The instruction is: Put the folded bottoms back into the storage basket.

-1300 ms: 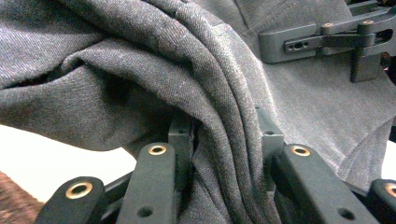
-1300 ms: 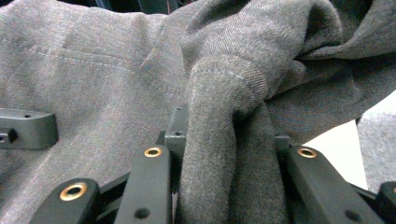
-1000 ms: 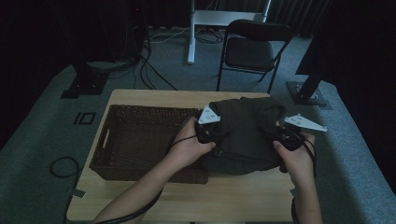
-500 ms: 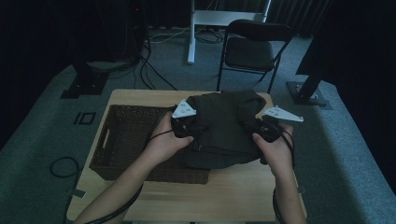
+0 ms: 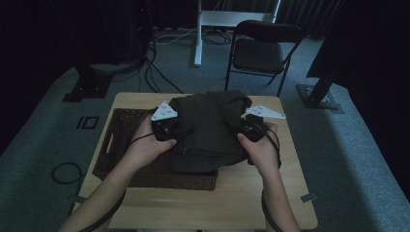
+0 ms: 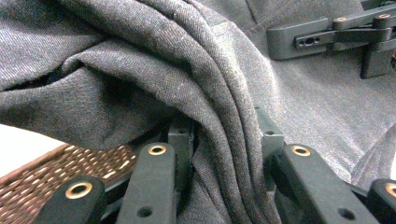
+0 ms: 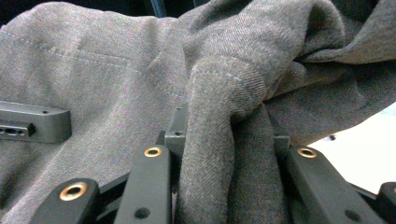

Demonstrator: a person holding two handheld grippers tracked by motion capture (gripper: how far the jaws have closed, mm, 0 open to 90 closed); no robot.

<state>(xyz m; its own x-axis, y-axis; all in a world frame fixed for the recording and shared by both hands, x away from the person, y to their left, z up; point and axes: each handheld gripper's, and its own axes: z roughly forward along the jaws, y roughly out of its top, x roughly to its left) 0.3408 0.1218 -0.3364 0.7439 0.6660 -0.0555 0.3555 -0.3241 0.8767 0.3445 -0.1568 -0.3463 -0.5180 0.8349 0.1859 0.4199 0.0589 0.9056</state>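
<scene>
Garment: a dark grey folded garment (image 5: 208, 128) sits at the centre of the high view, held up between the 2 grippers; its lower edge hangs over the right end of the wicker basket (image 5: 121, 159), its upper part reaches toward the table's (image 5: 285, 193) far edge.

Left gripper: the left gripper (image 5: 167, 128) is left of centre in the high view, clamped on the garment's left edge. In the left gripper view a thick roll of cloth (image 6: 219, 140) runs between its 2 jaws (several layers, bunched).

Right gripper: the right gripper (image 5: 251, 129) is right of centre in the high view, closed on the garment's right edge; a fold of cloth (image 7: 224, 154) is pinched between the jaws in the right gripper view.

Deciding relation: the basket lies to the lower left of the garment in the high view, so the left hand (image 5: 147, 145) is the nearer one to it.

Long axis: the basket runs left to right across the frame; the garment spans the same way between the grippers.

Judgement: the load looks ready to shift left and go down into the basket.
</scene>
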